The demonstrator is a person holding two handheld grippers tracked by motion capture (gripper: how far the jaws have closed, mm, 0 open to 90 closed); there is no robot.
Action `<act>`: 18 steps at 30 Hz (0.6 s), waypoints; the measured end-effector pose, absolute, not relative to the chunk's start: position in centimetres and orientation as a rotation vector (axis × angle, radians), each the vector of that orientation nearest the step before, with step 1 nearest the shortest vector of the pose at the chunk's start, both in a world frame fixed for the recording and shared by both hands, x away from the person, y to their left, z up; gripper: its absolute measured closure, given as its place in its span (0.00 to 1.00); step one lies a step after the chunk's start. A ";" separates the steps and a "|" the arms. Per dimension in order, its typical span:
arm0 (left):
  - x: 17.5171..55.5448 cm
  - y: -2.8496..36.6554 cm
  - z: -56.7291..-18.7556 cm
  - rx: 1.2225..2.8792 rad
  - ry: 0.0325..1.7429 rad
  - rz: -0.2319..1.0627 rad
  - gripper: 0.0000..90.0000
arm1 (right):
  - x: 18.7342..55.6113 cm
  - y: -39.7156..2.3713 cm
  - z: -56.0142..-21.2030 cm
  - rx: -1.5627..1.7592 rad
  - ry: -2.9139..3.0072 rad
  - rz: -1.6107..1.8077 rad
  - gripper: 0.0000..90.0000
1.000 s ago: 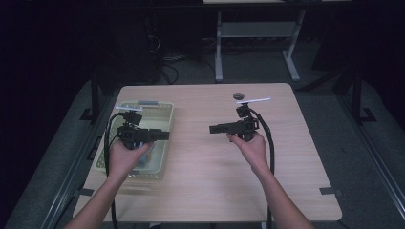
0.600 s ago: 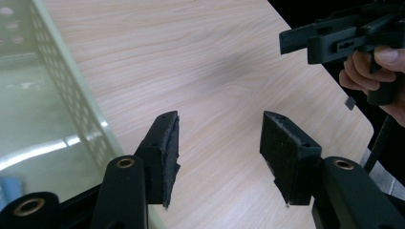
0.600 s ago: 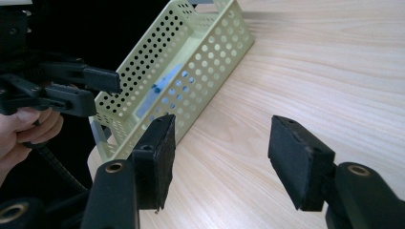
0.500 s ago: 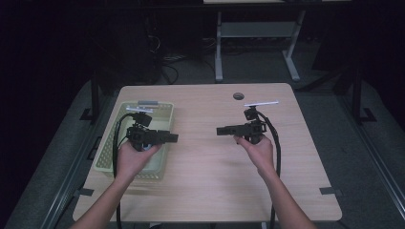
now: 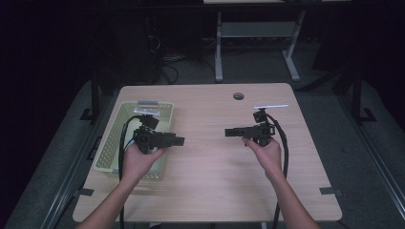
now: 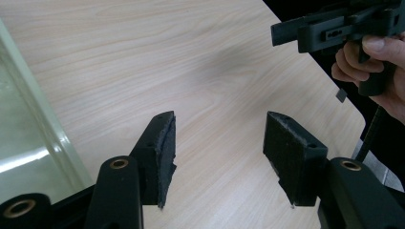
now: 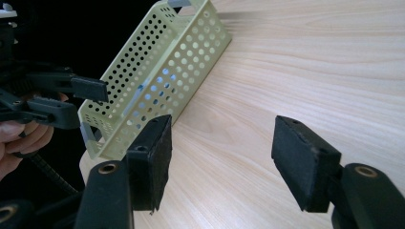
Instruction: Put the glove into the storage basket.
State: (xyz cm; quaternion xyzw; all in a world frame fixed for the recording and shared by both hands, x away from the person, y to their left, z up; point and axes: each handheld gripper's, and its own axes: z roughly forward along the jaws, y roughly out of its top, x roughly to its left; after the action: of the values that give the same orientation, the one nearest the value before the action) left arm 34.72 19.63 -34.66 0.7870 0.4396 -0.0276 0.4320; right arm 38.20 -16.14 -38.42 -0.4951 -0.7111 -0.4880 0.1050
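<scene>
High cam overhead; gripper cams low, facing, share table (image 5: 210, 157).

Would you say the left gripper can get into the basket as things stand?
Probably yes. The left gripper is open and holds nothing, and it hovers at the right edge of the basket, whose top is open; nothing lies between them.

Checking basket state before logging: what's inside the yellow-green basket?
In the high view, the basket's visible floor looks bare; two grey strips sit at its far rim. The left gripper and hand cover its near right part.
</scene>
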 end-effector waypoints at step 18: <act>34.1 17.9 -35.2 1.971 1.062 -0.101 0.45 | 37.3 -18.5 -39.3 -1.521 -2.083 -1.427 0.40</act>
State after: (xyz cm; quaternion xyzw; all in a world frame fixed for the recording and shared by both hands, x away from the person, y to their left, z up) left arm 34.13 17.89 -35.17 0.7918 0.4265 -0.0407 0.4353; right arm 37.32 -18.51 -39.26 -0.5135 -0.7034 -0.4818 0.0970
